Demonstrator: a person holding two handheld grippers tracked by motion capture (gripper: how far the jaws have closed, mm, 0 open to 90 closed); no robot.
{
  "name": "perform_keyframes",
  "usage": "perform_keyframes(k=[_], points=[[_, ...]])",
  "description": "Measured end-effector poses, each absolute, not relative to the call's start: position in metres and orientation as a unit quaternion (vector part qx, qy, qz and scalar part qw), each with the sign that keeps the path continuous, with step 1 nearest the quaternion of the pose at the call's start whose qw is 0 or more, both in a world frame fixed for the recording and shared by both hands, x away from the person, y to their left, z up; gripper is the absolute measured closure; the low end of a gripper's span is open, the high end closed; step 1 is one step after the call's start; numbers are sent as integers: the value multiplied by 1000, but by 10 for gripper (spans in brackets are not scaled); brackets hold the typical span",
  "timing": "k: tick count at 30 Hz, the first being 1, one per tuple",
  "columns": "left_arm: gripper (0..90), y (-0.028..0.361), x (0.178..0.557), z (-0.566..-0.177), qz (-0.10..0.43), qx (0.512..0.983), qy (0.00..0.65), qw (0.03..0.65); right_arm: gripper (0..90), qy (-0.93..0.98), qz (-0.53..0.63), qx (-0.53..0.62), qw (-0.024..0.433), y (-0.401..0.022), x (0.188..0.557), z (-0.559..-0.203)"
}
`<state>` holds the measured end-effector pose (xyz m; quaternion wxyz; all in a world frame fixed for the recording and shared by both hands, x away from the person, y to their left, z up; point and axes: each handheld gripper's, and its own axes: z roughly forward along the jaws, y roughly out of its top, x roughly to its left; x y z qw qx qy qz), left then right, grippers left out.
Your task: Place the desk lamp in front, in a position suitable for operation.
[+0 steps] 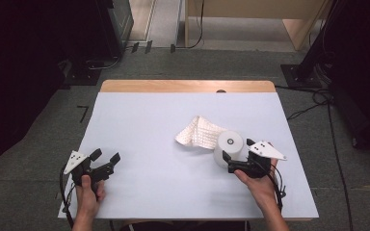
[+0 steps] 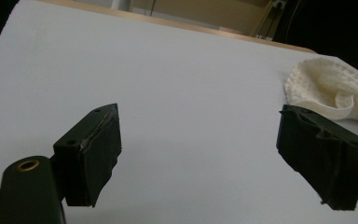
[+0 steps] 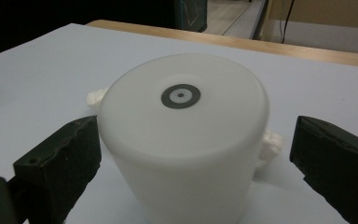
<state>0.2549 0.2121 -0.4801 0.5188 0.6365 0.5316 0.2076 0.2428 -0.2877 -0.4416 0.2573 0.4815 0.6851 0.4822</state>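
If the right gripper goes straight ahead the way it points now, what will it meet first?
Most likely the white cup, standing upside down between the open jaws of the right gripper. The cloth lies just behind it.

Showing as smooth, matt white plastic: upturned cup (image 3: 182,140), with a flat grey printed ring on its base. Looking soft and coarse, a waffle-knit cream cloth (image 1: 199,133), crumpled. Presenting as smooth, matt pale sheet over the surface (image 1: 173,192), with bare light wood running along the far edge. Appearing as matt black plastic, edges rough and worn: pads of the right hand-held gripper (image 3: 193,163) and left hand-held gripper (image 2: 214,158).
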Motion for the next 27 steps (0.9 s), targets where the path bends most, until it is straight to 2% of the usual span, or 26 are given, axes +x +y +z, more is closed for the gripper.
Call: perform_keyframes(k=[6,8,13,21,27], points=[[143,213,257,-481,195,642,531,518,21,688,468,487,266,-273,253,-448],[145,213,257,-481,193,641,533,518,61,691,451,492,276,-268,257,-452],[151,208,256,-481,198,653,519,514,84,675,457,497,297,-265,256,-449],[152,208,256,-481,198,656,518,513,85,682,471,478,291,-243,254,-439],[152,207,256,-481,196,657,516,513,85,703,489,443,265,-197,255,-435]])
